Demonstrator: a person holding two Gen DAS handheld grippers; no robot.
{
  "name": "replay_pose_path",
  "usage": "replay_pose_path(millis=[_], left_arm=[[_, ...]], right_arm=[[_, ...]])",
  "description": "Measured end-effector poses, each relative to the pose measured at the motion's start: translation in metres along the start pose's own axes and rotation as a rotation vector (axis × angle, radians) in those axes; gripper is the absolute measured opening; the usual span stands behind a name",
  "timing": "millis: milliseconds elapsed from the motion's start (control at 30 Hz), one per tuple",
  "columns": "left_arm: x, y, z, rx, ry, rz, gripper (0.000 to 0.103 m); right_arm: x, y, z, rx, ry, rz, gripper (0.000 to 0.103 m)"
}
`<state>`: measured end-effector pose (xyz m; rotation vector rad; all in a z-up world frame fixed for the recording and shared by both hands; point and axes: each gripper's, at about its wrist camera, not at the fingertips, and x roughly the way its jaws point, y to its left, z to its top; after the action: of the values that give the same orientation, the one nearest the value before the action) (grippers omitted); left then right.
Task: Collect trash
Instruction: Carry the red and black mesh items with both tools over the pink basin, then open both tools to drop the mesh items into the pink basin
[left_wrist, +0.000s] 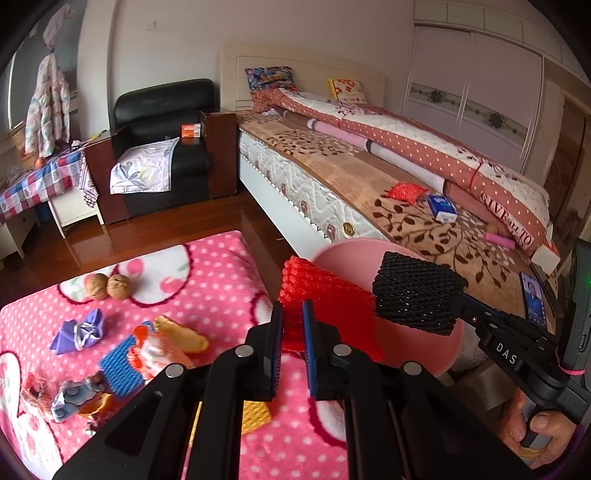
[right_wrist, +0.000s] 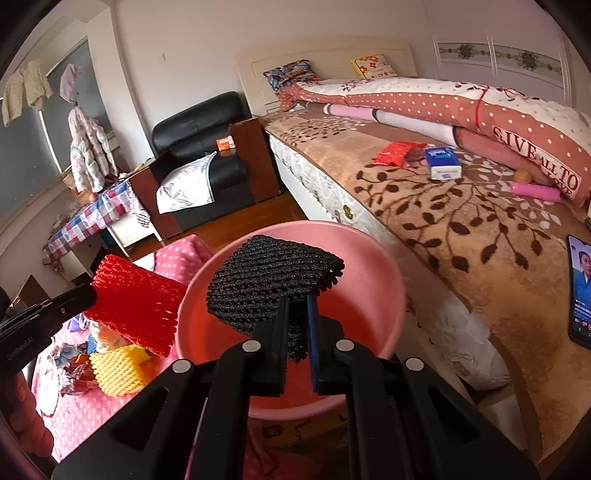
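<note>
My left gripper (left_wrist: 291, 314) is shut on a red foam net sleeve (left_wrist: 325, 306), held at the left rim of a pink basin (right_wrist: 373, 266). My right gripper (right_wrist: 297, 306) is shut on a black foam net sleeve (right_wrist: 273, 280) that hangs over the inside of the basin. The left wrist view shows the same black sleeve (left_wrist: 413, 295) at the tip of the right gripper, above the basin (left_wrist: 417, 343). More trash lies on the pink polka-dot blanket (left_wrist: 221, 273): a yellow foam sleeve (right_wrist: 118, 365), a blue foam sleeve (left_wrist: 120, 365), crumpled wrappers (left_wrist: 77, 334) and two walnuts (left_wrist: 107, 286).
A bed (right_wrist: 443, 221) runs along the right, carrying a red wrapper (right_wrist: 397, 153), a blue and white tissue pack (right_wrist: 443, 164), a pink tube (right_wrist: 535, 192) and a lit phone (right_wrist: 581, 291). A black armchair (left_wrist: 162, 144) and a table with a checked cloth (left_wrist: 40, 184) stand at the back left.
</note>
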<state>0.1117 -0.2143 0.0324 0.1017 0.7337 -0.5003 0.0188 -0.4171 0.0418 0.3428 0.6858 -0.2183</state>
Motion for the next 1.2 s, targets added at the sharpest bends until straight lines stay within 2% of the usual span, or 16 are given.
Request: replay_pose_path(millis=[333,600,700,767,833,967,1067,1133,1200], left_arm=[[0.023,-0.029,0.003,0.059,0.024,-0.013,0.010],[0.031,-0.036,0.002,0.064,0.036,-0.025,0.012],[0.030,-0.033,0.002,0.053,0.032,-0.027,0.019],[0.029,-0.032,0.002,0.049,0.026,-0.027,0.031],[0.026,-0.031,0.002,0.046,0.017,-0.031,0.037],[0.022,-0.032,0.003,0.051,0.006,-0.034,0.043],[0.018,-0.030,0.003,0.051,-0.002,-0.034,0.044],[0.015,-0.028,0.003,0.044,-0.006,-0.037,0.045],[0.012,-0.025,0.003,0.034,-0.013,-0.040,0.046]], right_arm=[[0.007,-0.015,-0.002,0.022,0.018,-0.042,0.010],[0.012,-0.019,-0.003,0.033,0.031,-0.044,0.010],[0.014,-0.020,-0.004,0.041,0.037,-0.037,0.010],[0.015,-0.021,-0.004,0.051,0.045,-0.030,0.010],[0.016,-0.021,-0.005,0.056,0.050,-0.030,0.010],[0.018,-0.023,-0.005,0.066,0.057,-0.037,0.011],[0.019,-0.027,-0.005,0.089,0.068,-0.004,0.013],[0.019,-0.029,-0.006,0.101,0.071,0.007,0.019],[0.018,-0.028,-0.006,0.106,0.066,0.012,0.029]])
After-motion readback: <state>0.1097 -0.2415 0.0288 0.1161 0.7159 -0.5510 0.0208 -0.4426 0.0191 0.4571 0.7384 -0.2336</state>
